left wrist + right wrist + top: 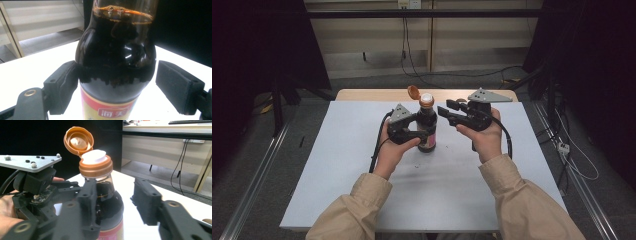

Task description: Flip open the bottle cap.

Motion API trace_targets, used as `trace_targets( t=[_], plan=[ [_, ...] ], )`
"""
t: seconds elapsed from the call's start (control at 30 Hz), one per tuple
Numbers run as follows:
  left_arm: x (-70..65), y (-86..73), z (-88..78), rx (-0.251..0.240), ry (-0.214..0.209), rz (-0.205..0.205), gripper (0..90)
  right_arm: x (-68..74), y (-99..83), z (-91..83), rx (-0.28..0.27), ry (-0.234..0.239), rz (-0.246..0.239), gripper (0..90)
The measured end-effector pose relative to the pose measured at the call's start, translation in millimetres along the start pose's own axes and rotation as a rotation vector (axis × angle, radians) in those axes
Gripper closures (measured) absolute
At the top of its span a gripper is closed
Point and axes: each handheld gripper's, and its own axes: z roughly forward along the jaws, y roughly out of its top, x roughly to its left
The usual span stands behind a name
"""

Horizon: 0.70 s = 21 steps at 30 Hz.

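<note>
Bottle of dark sauce is standing mid-table, its flip cap already hanging open. Left gripper is bracketing the body with one jaw touching and the other clear, so it is loosening rather than clamping. Right gripper is sitting spread beside the neck, grasping nothing, leaving pouring or re-closing likely remaining.

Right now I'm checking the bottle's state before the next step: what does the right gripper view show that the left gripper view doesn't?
Right gripper view alone: the flip cap hinged open above the orange collar, a white seal across the mouth, and the left gripper with its grey plate beside the bottle.

Left gripper view alone: the red and yellow label, the frothy liquid line, and a gap between the right-hand pad and the glass.

Both: the dark sauce bottle standing on the white table.
</note>
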Motion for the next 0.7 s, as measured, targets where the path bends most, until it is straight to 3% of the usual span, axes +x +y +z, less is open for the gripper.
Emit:
trace_targets(
  t=[0.23, 0.33, 0.53, 0.7],
  plan=[
    [4.3, -0.7, -8.3, -0.005, -0.007, -0.018, 14.3, -0.9, -6.8, -1.4, 0.015, 0.0, 0.0, 38.7],
    [5.8, -0.3, -12.7, 0.003, 0.0, -0.001, 13.2, -1.5, -10.3, -2.9, 0.017, -0.002, 0.007, 35.4],
    [7.4, 2.1, -21.0, -0.024, -0.014, -0.011, 12.1, -2.0, -18.3, -4.7, 0.021, 0.006, 0.015, 29.2],
    [6.6, 2.5, -24.8, -0.017, -0.021, 0.002, 11.4, -1.8, -22.5, -5.5, 0.026, 0.012, 0.013, 26.6]
  ],
)
